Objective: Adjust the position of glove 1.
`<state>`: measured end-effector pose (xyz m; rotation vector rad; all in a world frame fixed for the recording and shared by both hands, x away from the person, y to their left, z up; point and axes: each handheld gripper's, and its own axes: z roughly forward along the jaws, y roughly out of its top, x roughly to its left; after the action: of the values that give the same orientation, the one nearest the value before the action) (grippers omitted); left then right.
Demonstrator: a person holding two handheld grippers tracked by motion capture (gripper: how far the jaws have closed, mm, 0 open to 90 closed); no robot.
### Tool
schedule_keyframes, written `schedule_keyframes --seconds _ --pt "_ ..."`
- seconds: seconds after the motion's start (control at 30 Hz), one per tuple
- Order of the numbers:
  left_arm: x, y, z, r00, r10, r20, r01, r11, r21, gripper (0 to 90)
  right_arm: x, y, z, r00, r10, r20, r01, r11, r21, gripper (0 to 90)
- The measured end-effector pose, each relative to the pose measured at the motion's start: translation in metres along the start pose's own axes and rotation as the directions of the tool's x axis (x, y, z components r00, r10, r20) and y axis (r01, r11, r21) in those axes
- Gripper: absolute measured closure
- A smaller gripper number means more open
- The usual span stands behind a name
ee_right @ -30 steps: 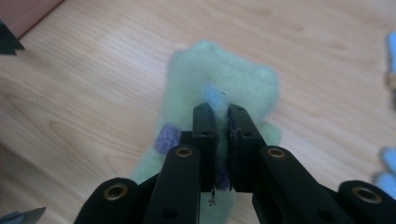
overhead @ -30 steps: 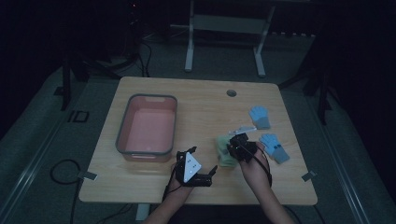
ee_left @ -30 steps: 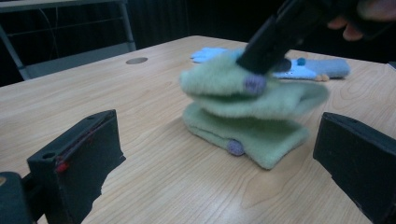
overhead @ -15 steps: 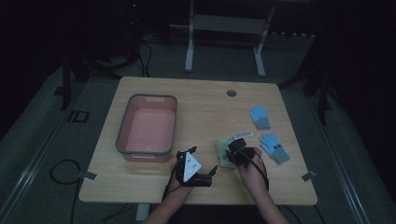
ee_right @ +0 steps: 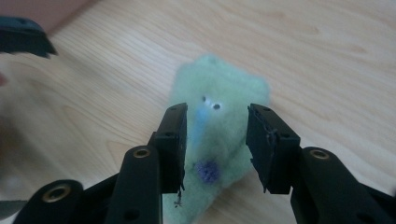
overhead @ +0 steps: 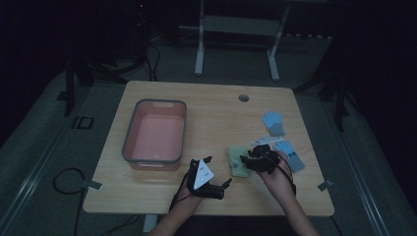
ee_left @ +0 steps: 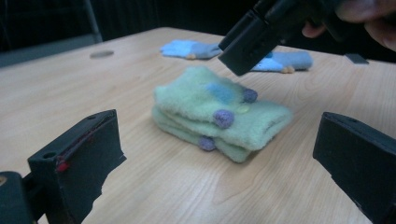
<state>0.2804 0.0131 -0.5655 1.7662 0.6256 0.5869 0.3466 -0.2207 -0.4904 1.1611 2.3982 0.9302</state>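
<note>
Green socks just let go, frame centre

Right gripper (ee_right: pixel 215 140) jaws have been opening, apart over the folded green socks (ee_left: pixel 219 112), nothing clamped; left gripper (overhead: pixel 209 179) jaws spread. A lift into the pink bin (overhead: pixel 129 142) is judged next.

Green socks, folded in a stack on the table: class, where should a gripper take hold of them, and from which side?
Grip the green socks across the rounded folded end, coming from above so both layers are pinched together. The stack lies flat and soft on the table, so a side approach would likely only push it. The right gripper hangs over it, jaws just opened, pads clear of the socks.
</note>
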Motion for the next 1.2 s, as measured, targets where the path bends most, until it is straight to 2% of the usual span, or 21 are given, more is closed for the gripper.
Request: schedule_keyframes --seconds 0.03,0.1,0.17,0.23,0.27,0.33,0.37,0.43,0.47,0.5,0.57,0.63,0.67,0.73,0.8,0.93,1.0,1.03,1.1,1.13,1.2 --pt "0.002 0.001 -0.002 0.9999 -0.009 0.011 0.009 1.0 0.004 2.4 -0.004 -0.001 -0.002 0.9994 -0.022 -0.027 0.021 0.999 -0.027 58.3" --pt "0.005 0.003 -0.003 0.9976 -0.057 0.04 0.056 0.9979 0.032 4.1 -0.012 -0.004 -0.004 0.9937 -0.049 -0.1 0.041 0.996 -0.076 57.9" --pt "0.005 0.006 -0.003 0.9954 -0.079 0.055 0.076 0.9955 0.057 4.1 -0.022 -0.007 -0.004 0.989 -0.065 -0.133 0.055 0.995 -0.081 56.7" --pt "0.003 0.009 -0.002 0.9945 -0.074 0.074 0.068 0.9942 0.084 4.3 -0.031 -0.009 -0.003 0.9857 -0.073 -0.152 0.062 0.995 -0.074 55.5" --pt "0.002 0.011 0.0 0.9935 -0.061 0.096 0.052 0.9939 0.097 5.7 -0.035 -0.01 -0.002 0.984 -0.077 -0.161 0.066 0.995 -0.07 55.2" --pt "0.0 0.012 0.007 0.9808 -0.059 0.186 0.029 0.9864 0.162 7.5 -0.043 -0.01 -0.002 0.9811 -0.078 -0.177 0.066 0.995 -0.071 54.7" --pt "-0.001 0.011 0.011 0.9805 -0.052 0.189 0.016 0.9819 0.189 7.4 -0.047 -0.009 -0.002 0.9786 -0.087 -0.187 0.073 0.994 -0.077 53.0" --pt "-0.003 0.01 0.016 0.9741 -0.02 0.225 -0.028 0.9776 0.208 12.8 -0.052 -0.006 -0.003 0.9741 -0.094 -0.206 0.078 0.993 -0.085 52.5" --pt "-0.003 0.011 0.017 0.9739 -0.007 0.227 -0.041 0.9783 0.203 12.3 -0.054 -0.005 -0.002 0.9718 -0.103 -0.212 0.084 0.992 -0.094 51.3" --pt "-0.003 0.012 0.018 0.9694 0.0 0.245 -0.048 0.9803 0.191 13.1 -0.056 -0.002 -0.001 0.9697 -0.102 -0.222 0.081 0.992 -0.098 51.1" --pt "-0.005 0.018 0.022 0.9664 0.04 0.254 -0.085 0.9813 0.172 14.7 -0.058 0.003 0.002 0.9676 -0.107 -0.228 0.087 0.991 -0.098 49.5" --pt "-0.007 0.024 0.027 0.957 0.077 0.28 -0.121 0.9821 0.145 20.1 -0.058 0.007 0.008 0.9642 -0.114 -0.239 0.095 0.992 -0.087 47.3" --pt "-0.007 0.027 0.031 0.9497 0.088 0.3 -0.136 0.9804 0.142 22.4 -0.058 0.009 0.012 0.9642 -0.117 -0.238 0.1 0.991 -0.083 47.1" --pt "-0.007 0.03 0.039 0.9418 0.109 0.318 -0.161 0.9763 0.144 25.4 -0.06 0.012 0.019 0.9639 -0.108 -0.244 0.095 0.993 -0.064 45.1" --pt "-0.007 0.031 0.047 0.9321 0.145 0.332 -0.208 0.9647 0.162 31.4 -0.061 0.014 0.025 0.9648 -0.106 -0.241 0.096 0.994 -0.053 44.5" --pt "-0.01 0.03 0.06 0.9059 0.229 0.356 -0.31 0.932 0.188 37.9 -0.066 0.016 0.034 0.96 -0.078 -0.269 0.068 0.997 -0.045 41.3" --pt "-0.011 0.029 0.065 0.9003 0.252 0.355 -0.336 0.9203 0.2 40.0 -0.067 0.015 0.039 0.9582 -0.068 -0.278 0.062 0.998 -0.033 40.4" --pt "-0.011 0.029 0.068 0.8952 0.259 0.362 -0.348 0.9144 0.206 40.4 -0.068 0.014 0.043 0.9567 -0.065 -0.284 0.062 0.998 -0.017 39.9" --pt "-0.01 0.029 0.072 0.8921 0.282 0.353 -0.373 0.9002 0.224 40.9 -0.069 0.012 0.049 0.9547 -0.056 -0.292 0.059 0.998 0.003 39.4" --pt "-0.009 0.029 0.074 0.8917 0.284 0.353 -0.377 0.8964 0.233 41.4 -0.069 0.011 0.052 0.9564 -0.056 -0.287 0.064 0.998 0.019 39.4" --pt "-0.006 0.029 0.077 0.8964 0.269 0.352 -0.367 0.8959 0.25 43.4 -0.069 0.008 0.058 0.9609 -0.056 -0.271 0.07 0.997 0.043 39.1"
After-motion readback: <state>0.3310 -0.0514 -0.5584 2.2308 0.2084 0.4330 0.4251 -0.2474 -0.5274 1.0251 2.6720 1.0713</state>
